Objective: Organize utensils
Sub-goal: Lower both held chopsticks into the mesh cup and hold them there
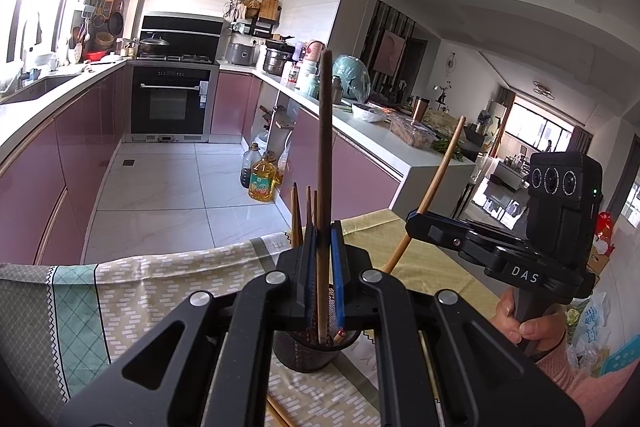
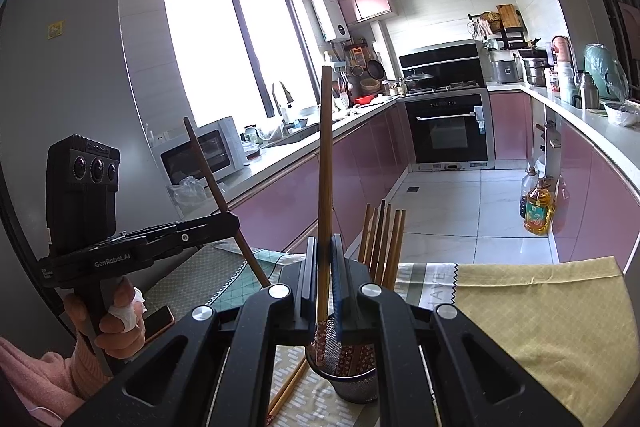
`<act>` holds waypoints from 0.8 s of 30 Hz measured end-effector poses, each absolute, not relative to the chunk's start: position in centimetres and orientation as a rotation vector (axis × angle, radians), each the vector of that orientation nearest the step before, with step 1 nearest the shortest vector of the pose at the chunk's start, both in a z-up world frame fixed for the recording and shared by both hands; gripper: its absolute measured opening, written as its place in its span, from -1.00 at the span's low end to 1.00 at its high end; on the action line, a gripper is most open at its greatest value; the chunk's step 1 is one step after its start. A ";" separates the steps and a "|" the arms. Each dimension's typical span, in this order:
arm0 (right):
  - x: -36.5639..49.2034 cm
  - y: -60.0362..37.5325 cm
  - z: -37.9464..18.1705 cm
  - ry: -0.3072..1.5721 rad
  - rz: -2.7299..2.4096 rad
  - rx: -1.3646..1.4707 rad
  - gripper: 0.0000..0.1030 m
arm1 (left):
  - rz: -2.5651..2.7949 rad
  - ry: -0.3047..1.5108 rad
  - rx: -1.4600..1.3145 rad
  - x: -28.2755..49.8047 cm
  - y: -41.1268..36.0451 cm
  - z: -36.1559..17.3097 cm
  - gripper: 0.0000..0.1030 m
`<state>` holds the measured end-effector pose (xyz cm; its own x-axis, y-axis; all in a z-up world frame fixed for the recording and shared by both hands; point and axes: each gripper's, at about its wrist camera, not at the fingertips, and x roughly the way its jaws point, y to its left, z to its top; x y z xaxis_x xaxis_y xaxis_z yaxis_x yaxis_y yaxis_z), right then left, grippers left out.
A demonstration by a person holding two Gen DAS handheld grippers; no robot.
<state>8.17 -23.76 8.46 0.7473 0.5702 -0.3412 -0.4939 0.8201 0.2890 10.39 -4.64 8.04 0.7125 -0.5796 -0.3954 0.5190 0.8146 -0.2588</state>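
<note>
My left gripper (image 1: 323,267) is shut on a dark brown chopstick (image 1: 325,155), held upright with its lower end inside a black mesh utensil cup (image 1: 308,351). My right gripper (image 2: 325,279) is shut on a lighter wooden chopstick (image 2: 325,163), its lower end also in the cup (image 2: 352,379). Several chopsticks (image 2: 382,239) stand in the cup behind the fingers. The right gripper shows in the left wrist view (image 1: 416,217), and the left gripper in the right wrist view (image 2: 234,221). Loose chopsticks (image 2: 286,393) lie on the patterned tablecloth (image 1: 168,291) beside the cup.
The table edge faces a tiled kitchen floor with pink cabinets (image 1: 72,155) on both sides. Oil bottles (image 1: 262,179) stand on the floor by the right counter. A phone (image 2: 160,321) lies on the cloth near the left hand.
</note>
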 end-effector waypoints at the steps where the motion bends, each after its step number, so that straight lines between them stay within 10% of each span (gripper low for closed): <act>1: 8.2 -23.7 8.5 0.433 0.585 0.185 -0.89 | -0.610 0.484 -0.132 10.3 -4.6 8.0 -0.85; 24: 9.6 -23.7 7.2 0.474 0.562 0.185 -0.89 | -0.594 0.539 -0.125 11.9 -5.8 7.9 -0.85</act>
<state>9.59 -23.65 7.19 0.7424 0.5514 -0.3805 -0.4679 0.8333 0.2946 11.92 -5.83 7.95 0.6956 -0.5628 -0.4465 0.4992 0.8256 -0.2630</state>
